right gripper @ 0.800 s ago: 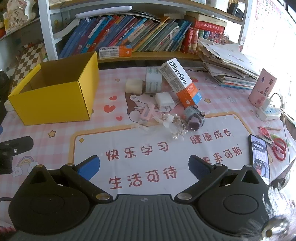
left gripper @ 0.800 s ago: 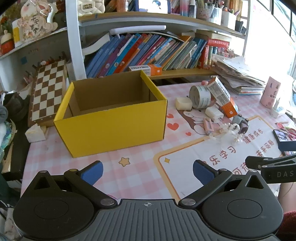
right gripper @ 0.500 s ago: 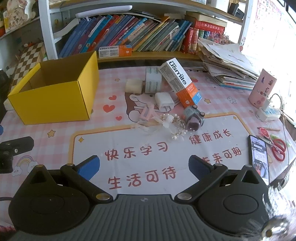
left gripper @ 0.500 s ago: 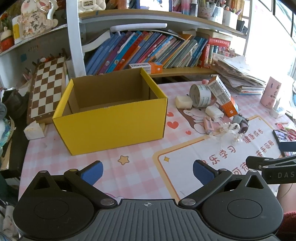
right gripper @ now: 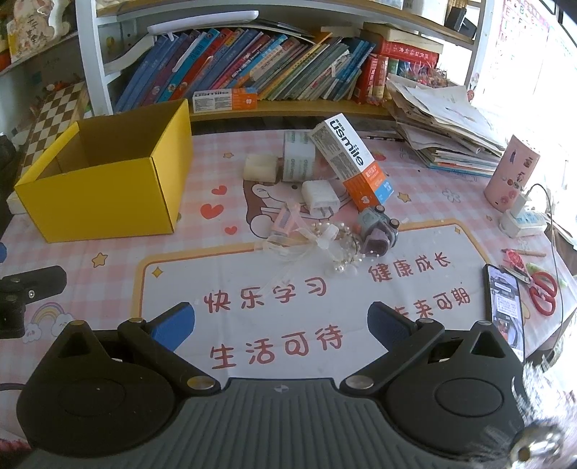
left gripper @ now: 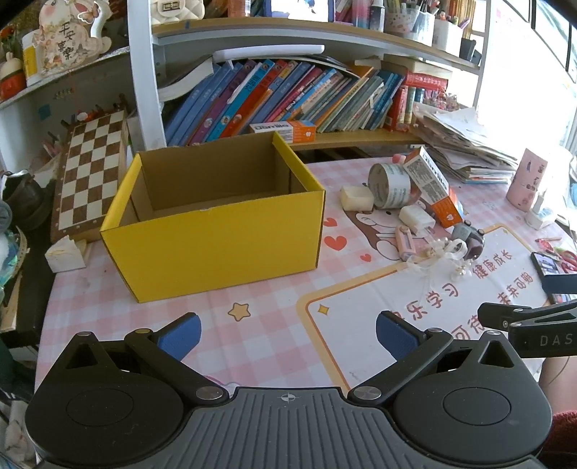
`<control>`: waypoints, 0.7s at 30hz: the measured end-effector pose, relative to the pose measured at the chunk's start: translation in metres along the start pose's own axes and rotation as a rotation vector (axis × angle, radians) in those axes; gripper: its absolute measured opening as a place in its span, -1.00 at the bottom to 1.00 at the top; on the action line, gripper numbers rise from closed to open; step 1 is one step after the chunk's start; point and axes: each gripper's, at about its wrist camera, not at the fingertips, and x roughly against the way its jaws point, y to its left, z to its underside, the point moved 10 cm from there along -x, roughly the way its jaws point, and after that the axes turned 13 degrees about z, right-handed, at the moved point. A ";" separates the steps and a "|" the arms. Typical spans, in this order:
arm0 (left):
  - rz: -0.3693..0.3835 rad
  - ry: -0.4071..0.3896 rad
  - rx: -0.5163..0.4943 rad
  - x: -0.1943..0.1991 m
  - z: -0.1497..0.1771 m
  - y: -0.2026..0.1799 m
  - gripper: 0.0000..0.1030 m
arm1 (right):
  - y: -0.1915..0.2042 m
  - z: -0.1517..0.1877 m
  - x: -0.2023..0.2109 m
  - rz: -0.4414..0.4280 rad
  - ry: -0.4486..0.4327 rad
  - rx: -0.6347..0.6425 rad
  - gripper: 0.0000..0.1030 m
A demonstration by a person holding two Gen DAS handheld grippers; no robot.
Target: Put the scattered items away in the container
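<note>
Open box (right gripper: 108, 176) stands left on the table mat (right gripper: 288, 306); toothpaste carton (right gripper: 351, 164), tape roll (right gripper: 297, 157) and charger (right gripper: 321, 196) cluster right; bookshelf (right gripper: 252, 72) behind.

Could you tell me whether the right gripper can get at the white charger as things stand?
Probably yes. The right gripper is open and empty, and the charger lies flat with bare mat before it; only the ribbon-and-pearl tangle sits near the path.

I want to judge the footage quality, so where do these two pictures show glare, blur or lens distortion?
Left wrist view: the window at upper right is blown out white and the top shelf bows into a curve from the fisheye. Right wrist view: the same washed-out glare at upper right, a smeared blurry patch in the bottom right corner, and the yellow box and usmile carton stay sharp.
</note>
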 end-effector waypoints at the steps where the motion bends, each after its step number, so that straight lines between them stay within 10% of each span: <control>1: 0.000 -0.001 0.000 0.000 0.000 0.000 1.00 | -0.001 0.000 0.000 0.001 0.000 -0.002 1.00; 21: 0.001 -0.001 0.006 0.002 0.002 0.002 1.00 | 0.000 -0.001 0.001 0.001 -0.007 0.009 1.00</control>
